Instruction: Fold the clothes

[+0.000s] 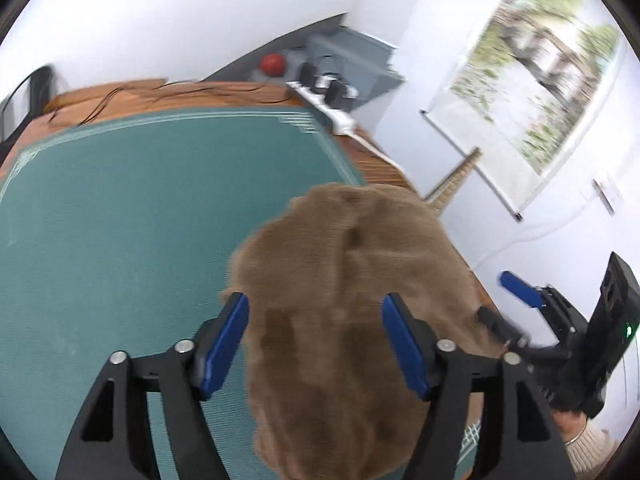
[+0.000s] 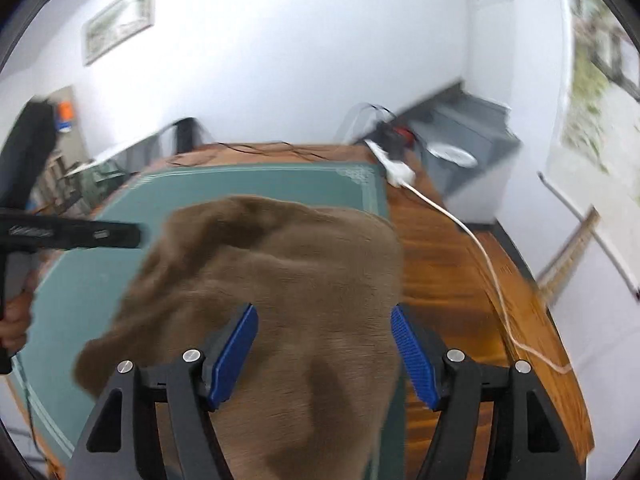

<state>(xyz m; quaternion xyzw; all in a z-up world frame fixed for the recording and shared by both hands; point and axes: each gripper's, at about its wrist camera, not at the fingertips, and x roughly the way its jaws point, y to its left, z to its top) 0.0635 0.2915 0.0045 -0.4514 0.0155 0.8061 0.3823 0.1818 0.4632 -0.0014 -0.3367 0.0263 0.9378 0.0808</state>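
Both sets of jaws stand wide apart, nothing clamped between the blue pads. Your left gripper [image 1: 316, 344] and right gripper [image 2: 324, 354] each hover over the brown fuzzy fleece garment [image 1: 352, 300], which lies bunched on the teal mat with pale border lines [image 1: 120, 220], toward the mat's right side. In the right wrist view its right edge sits about at the mat's border, beside the bare orange-brown wooden table [image 2: 448, 280].

Risks from here, as a judgement:
- Thick pile, lumpy heap: close on it now and you could pinch several layers at once, so the fold drags the whole lump.
- White power cable [image 2: 476, 240] runs across the wood just right of the cloth; a wide sweep with your right gripper could snag it and tug the white power strip [image 2: 396, 168].
- Grippers are near each other, so the left one [image 2: 80, 234] could knock the right on a crossing move.
- Frames are motion-blurred, so edges are hard to pick.

Orientation: long axis looks to run near-to-far, away from you toward the mat's far edge. Can't tell collar from hem, or whether this is a folded stack or a loose heap.
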